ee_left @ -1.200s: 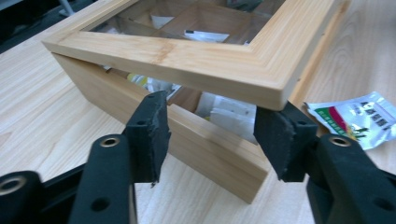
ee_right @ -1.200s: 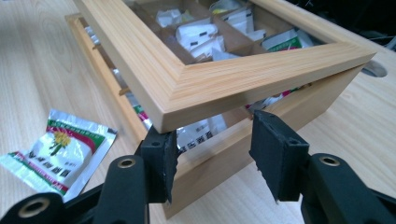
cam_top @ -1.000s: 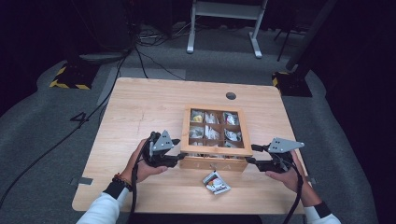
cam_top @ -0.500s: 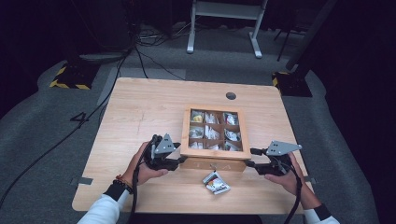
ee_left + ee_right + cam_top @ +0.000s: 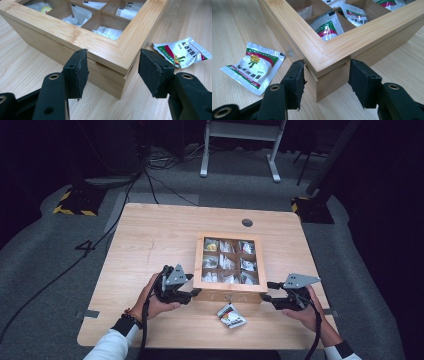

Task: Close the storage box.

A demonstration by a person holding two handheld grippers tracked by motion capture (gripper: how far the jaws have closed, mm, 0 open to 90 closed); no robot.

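On the wooden table (image 5: 150, 235), each open hand-held gripper (left (image 5: 112, 67), right (image 5: 325, 75)) straddles, seemingly untouching, a box (image 5: 227, 287) corner

The high view is dim around its edges — the floor (image 5: 60, 245) falls off to near black, while the wooden surface (image 5: 160, 235) sits evenly lit from above, with soft, short shadows. It looks slightly soft and low in detail. Both tool views are bright and sharp up close; the sachet (image 5: 253, 67) shows mild glare on its foil — far corners blur a little.
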